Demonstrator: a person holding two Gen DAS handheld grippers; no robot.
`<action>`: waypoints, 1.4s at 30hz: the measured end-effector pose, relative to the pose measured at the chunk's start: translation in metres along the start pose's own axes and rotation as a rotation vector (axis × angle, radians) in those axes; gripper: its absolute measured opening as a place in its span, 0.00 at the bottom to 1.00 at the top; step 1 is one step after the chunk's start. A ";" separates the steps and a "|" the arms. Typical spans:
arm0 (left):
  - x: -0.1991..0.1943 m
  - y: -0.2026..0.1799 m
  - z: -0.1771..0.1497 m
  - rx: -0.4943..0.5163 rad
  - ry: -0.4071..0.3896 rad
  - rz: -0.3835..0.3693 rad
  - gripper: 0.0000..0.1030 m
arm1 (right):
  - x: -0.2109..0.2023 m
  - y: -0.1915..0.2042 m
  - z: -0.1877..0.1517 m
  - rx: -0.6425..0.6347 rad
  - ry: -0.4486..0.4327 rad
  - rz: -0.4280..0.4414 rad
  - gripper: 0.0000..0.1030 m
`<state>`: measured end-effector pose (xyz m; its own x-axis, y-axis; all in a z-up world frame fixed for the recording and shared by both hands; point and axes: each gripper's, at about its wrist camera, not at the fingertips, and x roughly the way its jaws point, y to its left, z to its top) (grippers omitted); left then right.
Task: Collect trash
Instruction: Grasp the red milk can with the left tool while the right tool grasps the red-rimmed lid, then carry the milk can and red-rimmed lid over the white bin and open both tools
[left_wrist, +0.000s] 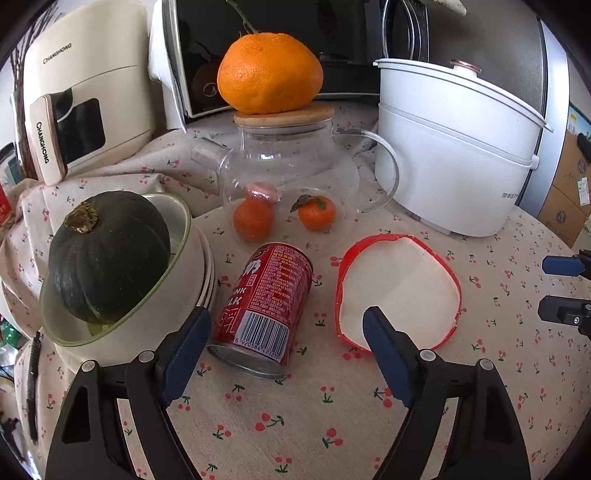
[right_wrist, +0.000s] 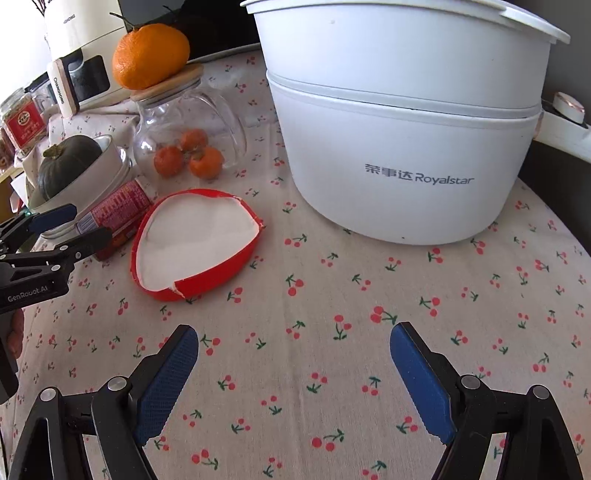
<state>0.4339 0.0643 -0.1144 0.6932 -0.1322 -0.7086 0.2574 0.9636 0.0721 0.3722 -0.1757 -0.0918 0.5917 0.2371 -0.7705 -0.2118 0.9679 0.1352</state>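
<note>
A red drink can (left_wrist: 260, 308) lies on its side on the cherry-print cloth, base toward me. My left gripper (left_wrist: 288, 325) is open, its fingers on either side of the can's base end, not touching. A torn red-rimmed white paper bowl (left_wrist: 397, 291) lies right of the can, also in the right wrist view (right_wrist: 195, 243). My right gripper (right_wrist: 295, 347) is open and empty above bare cloth, near the bowl's right. The can shows partly behind the left gripper (right_wrist: 70, 232) in the right wrist view (right_wrist: 118, 214).
A green pumpkin (left_wrist: 107, 254) sits in stacked bowls (left_wrist: 147, 317) left of the can. A glass teapot (left_wrist: 288, 173) with a big orange (left_wrist: 269, 74) on its lid stands behind, small oranges beside it. A white Royalstar pot (right_wrist: 402, 129) stands at right. Appliances line the back.
</note>
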 end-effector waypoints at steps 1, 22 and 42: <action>0.004 0.001 0.001 0.001 0.012 0.001 0.82 | 0.003 0.000 0.001 -0.002 0.004 0.001 0.86; 0.001 -0.007 -0.015 -0.136 0.097 -0.002 0.51 | 0.038 0.021 0.020 0.085 0.021 0.053 0.86; -0.130 -0.051 -0.095 -0.192 0.165 -0.031 0.51 | -0.011 0.011 -0.010 0.149 0.112 -0.093 0.01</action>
<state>0.2673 0.0546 -0.0927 0.5636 -0.1377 -0.8145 0.1329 0.9883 -0.0751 0.3554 -0.1688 -0.0882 0.5110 0.1439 -0.8474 -0.0385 0.9887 0.1447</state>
